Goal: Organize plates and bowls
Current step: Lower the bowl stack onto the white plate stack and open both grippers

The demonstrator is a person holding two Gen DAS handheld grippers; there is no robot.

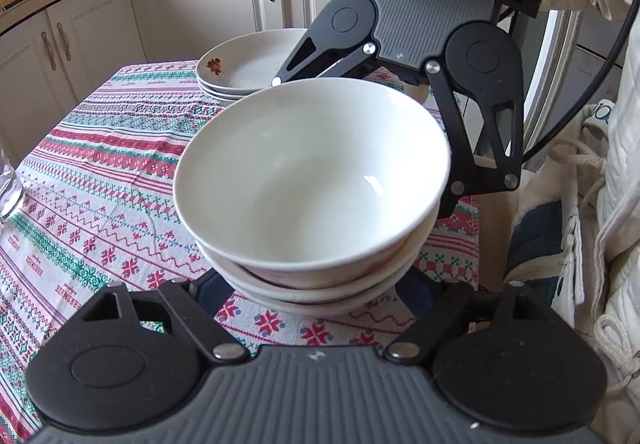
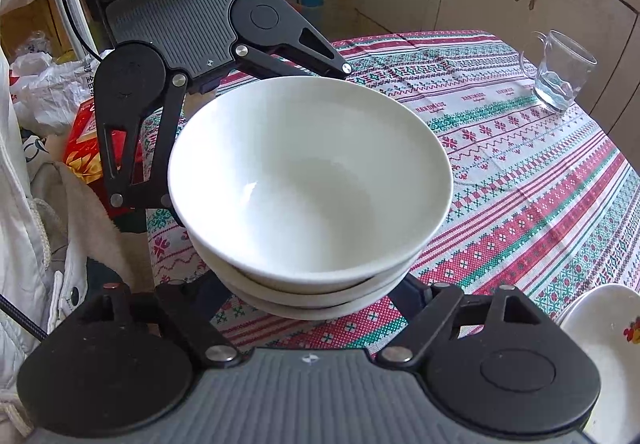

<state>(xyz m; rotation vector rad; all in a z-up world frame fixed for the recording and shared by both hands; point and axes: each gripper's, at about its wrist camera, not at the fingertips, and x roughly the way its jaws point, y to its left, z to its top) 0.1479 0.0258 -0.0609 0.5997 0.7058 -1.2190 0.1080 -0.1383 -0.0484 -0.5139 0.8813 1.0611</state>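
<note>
A stack of three white bowls (image 1: 316,180) sits near the table's edge; it also shows in the right wrist view (image 2: 312,180). My left gripper (image 1: 316,280) and my right gripper (image 2: 312,284) face each other across the stack, each with its fingers spread wide around the lower bowls. The fingertips are hidden under the bowls, so contact is unclear. The right gripper shows in the left wrist view (image 1: 360,140), the left one in the right wrist view (image 2: 256,136). A stack of white plates (image 1: 248,68) with a red flower mark stands behind the bowls.
The table wears a patterned red, green and white cloth (image 1: 100,180). A clear glass mug (image 2: 560,72) stands at the far side. The plates' rim shows at the right wrist view's lower right (image 2: 600,324). Kitchen cabinets (image 1: 208,0) lie behind. Bags and clothing crowd the table's near edge.
</note>
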